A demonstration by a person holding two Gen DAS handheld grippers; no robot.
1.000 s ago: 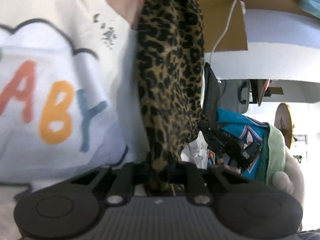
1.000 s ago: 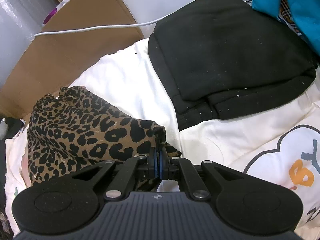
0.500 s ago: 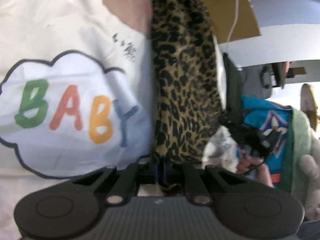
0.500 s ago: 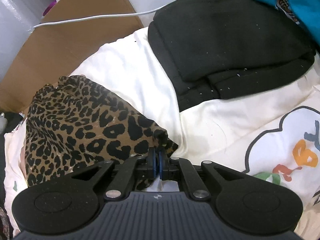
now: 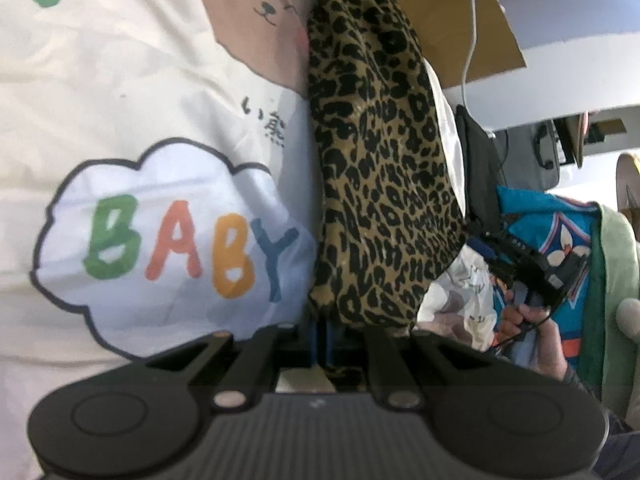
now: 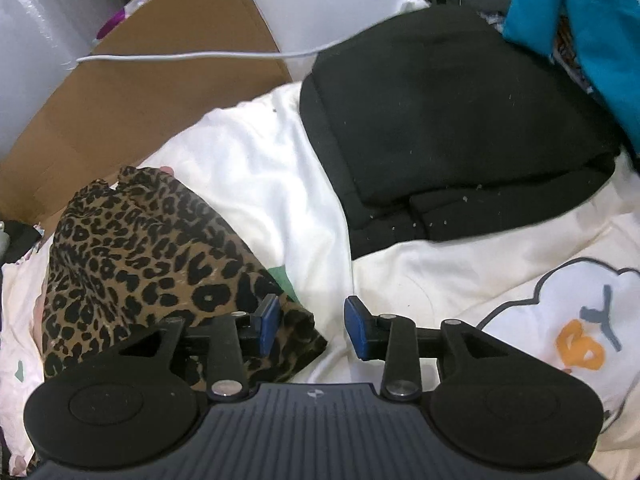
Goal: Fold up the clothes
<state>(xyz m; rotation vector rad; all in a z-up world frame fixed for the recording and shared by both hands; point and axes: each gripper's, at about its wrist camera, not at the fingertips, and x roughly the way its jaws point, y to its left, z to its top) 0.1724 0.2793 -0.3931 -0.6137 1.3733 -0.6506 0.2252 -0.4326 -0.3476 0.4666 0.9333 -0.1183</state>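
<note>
Right wrist: black garment (image 6: 452, 120), cardboard (image 6: 152, 92) beyond leopard cloth (image 6: 136, 256).

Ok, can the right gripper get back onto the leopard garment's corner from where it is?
Probably yes. The right gripper has just opened, and the leopard garment has its corner lying by the left pad with nothing on top. The left gripper grips another edge.

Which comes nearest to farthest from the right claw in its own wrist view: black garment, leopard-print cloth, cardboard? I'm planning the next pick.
From the right claw:
1. Leopard-print cloth, at the left pad, partly between the open jaws.
2. Black garment, folded, ahead to the right.
3. Cardboard, far back left.
</note>
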